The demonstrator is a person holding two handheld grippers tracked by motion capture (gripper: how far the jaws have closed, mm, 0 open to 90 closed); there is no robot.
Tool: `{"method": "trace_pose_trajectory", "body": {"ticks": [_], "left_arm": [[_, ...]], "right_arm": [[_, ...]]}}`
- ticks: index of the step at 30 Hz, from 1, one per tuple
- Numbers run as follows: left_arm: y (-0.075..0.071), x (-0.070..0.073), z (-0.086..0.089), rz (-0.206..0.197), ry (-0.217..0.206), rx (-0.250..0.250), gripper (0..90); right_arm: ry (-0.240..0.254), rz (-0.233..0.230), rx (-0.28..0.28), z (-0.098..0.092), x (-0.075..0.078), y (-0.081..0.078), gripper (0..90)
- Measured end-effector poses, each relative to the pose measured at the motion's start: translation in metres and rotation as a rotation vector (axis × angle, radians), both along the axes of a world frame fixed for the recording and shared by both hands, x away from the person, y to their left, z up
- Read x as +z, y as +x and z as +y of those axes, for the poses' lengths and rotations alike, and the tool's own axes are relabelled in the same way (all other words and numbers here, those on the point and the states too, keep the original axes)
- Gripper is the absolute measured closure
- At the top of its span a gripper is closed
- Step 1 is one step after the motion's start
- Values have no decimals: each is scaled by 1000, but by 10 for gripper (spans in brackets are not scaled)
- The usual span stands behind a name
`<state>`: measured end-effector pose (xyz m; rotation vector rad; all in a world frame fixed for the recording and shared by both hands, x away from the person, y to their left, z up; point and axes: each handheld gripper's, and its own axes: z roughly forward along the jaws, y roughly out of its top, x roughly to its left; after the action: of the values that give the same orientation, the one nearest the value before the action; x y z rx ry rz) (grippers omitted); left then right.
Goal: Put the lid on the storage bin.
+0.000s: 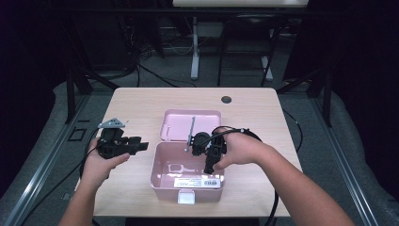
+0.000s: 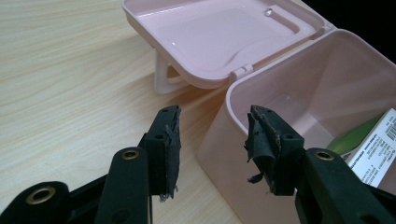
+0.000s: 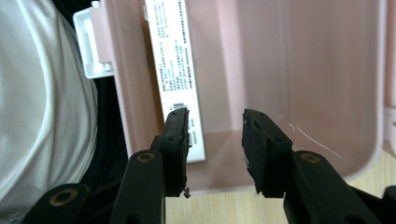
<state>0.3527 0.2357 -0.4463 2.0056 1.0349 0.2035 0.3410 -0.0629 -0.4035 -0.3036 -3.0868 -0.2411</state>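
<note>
Both grippers empty over open pink box, near centre of table.

Right gripper hangs jaws-apart above carton lying against box's near wall; left gripper gapes beside left wall, holding nothing. Risk: a pad catches the rim on descent and shoves the unbraced box; lid lies flat behind.

High camera downward; tongs cameras close, all sharing pink box.

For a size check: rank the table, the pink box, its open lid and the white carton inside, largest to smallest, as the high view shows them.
1. Table
2. Pink box
3. Open lid, close to the box in outline and farther off, so unsure
4. White carton
</note>
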Motion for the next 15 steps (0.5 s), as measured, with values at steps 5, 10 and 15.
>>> {"method": "trace_pose_trajectory", "body": {"ticks": [5, 10, 15], "left_arm": [[0, -1, -4, -1, 7, -17, 541], [0, -3, -8, 1, 6, -24, 542], [0, -3, -9, -6, 0, -24, 546]], "right_arm": [[10, -13, -42, -10, 5, 6, 598], [23, -30, -104, -22, 8, 15, 587], [52, -58, -154, -34, 12, 21, 580]]}}
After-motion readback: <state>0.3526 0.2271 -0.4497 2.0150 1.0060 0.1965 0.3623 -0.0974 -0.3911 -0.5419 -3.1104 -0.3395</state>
